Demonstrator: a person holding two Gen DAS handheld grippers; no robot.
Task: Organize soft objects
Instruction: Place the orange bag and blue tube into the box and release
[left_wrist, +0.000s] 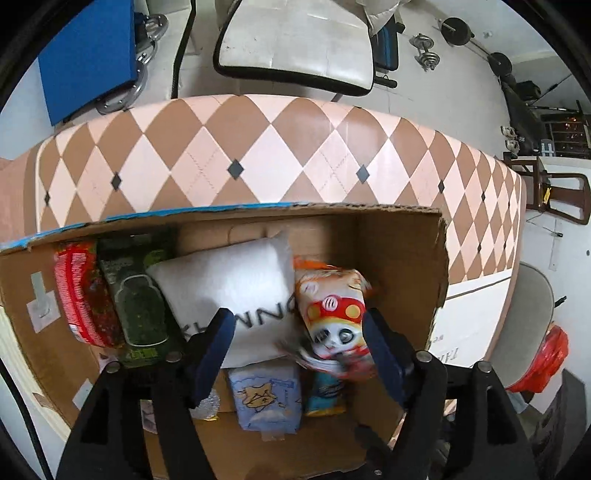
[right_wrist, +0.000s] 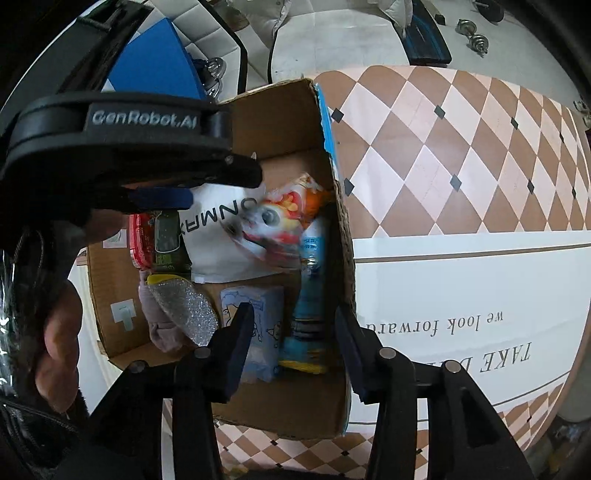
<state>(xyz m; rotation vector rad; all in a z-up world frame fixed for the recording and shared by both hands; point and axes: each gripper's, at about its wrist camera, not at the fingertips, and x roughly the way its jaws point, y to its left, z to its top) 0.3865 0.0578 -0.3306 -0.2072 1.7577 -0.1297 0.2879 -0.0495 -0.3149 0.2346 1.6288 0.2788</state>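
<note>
The left gripper (right_wrist: 162, 197), marked "GenRobot.AI", and the right gripper (right_wrist: 291, 347) both hang with fingers parted and empty over the cardboard box (right_wrist: 295, 402).

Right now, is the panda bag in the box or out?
In. The panda bag sits inside the box, leaning on the white pillow, with the cardboard walls around it.
</note>
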